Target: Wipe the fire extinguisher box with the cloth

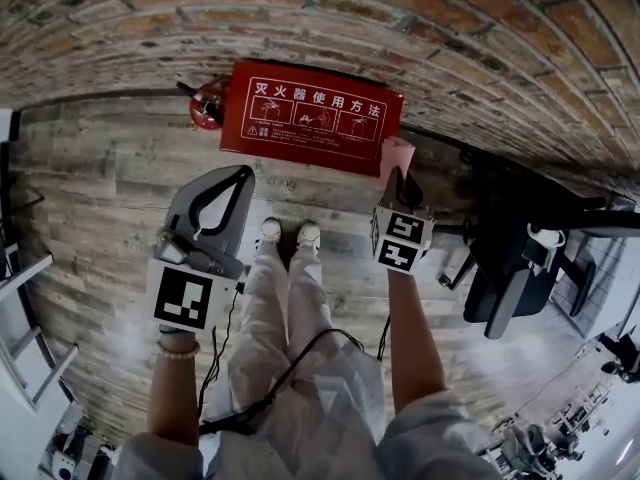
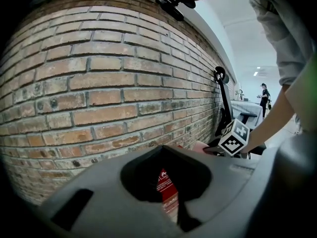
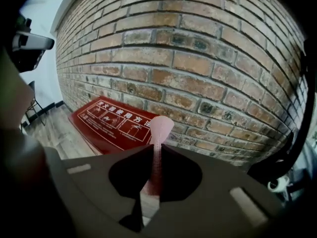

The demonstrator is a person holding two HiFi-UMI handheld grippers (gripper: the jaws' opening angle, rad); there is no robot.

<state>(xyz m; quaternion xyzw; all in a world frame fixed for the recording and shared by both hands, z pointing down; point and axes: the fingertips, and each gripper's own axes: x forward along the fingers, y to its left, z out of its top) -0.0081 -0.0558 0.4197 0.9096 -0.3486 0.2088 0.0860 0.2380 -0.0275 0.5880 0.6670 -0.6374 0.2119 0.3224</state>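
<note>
The red fire extinguisher box (image 1: 310,118) with white printed instructions lies on the wooden floor against the brick wall. It also shows in the right gripper view as the box (image 3: 111,120) and, through the jaw opening of the left gripper view, as the box (image 2: 167,187). My right gripper (image 1: 400,180) is shut on a pink cloth (image 1: 395,154), held just off the box's right end. The cloth (image 3: 159,130) sticks up past the right gripper (image 3: 153,147). My left gripper (image 1: 240,175) hovers in front of the box's left part, shut and holding nothing; its jaws in the left gripper view (image 2: 161,149) meet.
A red fire extinguisher (image 1: 207,103) lies at the box's left end. A black office chair (image 1: 515,268) stands at the right. The person's white shoes (image 1: 288,233) are just in front of the box, with a black cable (image 1: 300,363) trailing down. A metal frame (image 1: 25,298) stands at the far left.
</note>
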